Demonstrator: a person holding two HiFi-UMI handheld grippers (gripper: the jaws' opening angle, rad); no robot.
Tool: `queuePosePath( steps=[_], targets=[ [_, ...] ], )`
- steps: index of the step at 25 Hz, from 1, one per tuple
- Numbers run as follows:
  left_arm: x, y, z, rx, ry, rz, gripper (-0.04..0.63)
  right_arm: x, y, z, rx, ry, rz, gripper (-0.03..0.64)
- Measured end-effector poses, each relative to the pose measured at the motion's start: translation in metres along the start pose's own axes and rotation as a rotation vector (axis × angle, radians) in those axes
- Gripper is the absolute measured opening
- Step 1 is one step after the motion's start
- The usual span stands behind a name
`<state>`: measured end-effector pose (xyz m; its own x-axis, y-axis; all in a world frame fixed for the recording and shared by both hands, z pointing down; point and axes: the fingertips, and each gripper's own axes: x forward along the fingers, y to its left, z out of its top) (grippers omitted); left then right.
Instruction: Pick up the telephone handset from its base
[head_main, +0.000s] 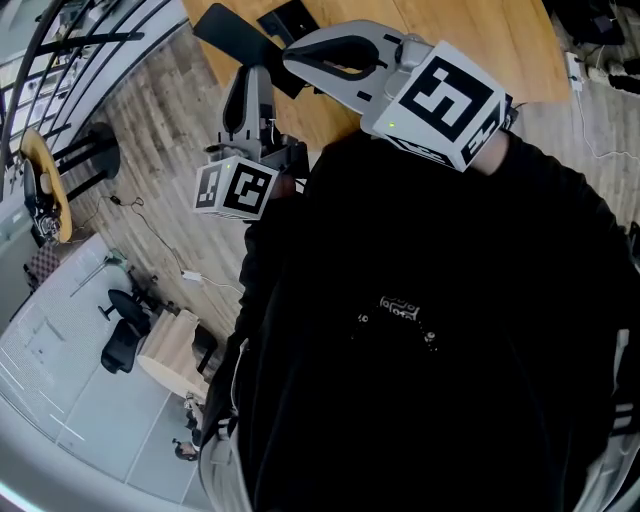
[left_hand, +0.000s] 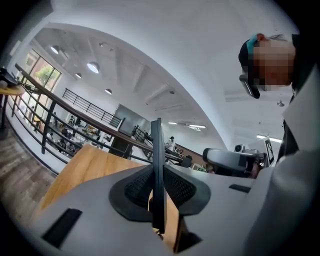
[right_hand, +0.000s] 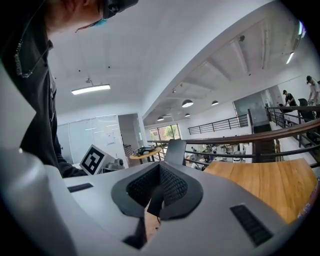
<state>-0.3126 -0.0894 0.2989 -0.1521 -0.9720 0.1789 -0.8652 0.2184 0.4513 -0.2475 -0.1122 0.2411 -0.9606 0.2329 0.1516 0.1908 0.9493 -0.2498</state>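
My left gripper (head_main: 252, 72) is raised in front of my chest and shut on a thin black flat panel (head_main: 235, 42). In the left gripper view this panel (left_hand: 158, 150) stands edge-on between the ribbed pads (left_hand: 137, 189). My right gripper (head_main: 290, 55) is held up beside it at the right, shut with nothing in it. In the right gripper view its pads (right_hand: 172, 187) meet at the tip. I can make out no telephone handset or base in any view.
A wooden table (head_main: 480, 40) lies ahead and carries a black object (head_main: 290, 20) near its left edge. Further left on the plank floor are a black stool (head_main: 90, 155), a round table (head_main: 45, 185) and a loose cable (head_main: 150, 230). A railing (left_hand: 50, 107) runs behind.
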Motion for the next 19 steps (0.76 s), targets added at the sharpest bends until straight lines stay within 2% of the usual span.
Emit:
queuePosePath(
  steps=[8,19],
  targets=[
    [-0.003,0.000,-0.003,0.005,-0.002,0.025,0.069,0.006,0.007,-0.001,-0.015,0.012,0.043,0.015],
    [-0.003,0.006,-0.003,-0.006,0.001,0.031,0.069,0.007,0.008,-0.001,-0.025,0.013,0.046,0.015]
  ],
)
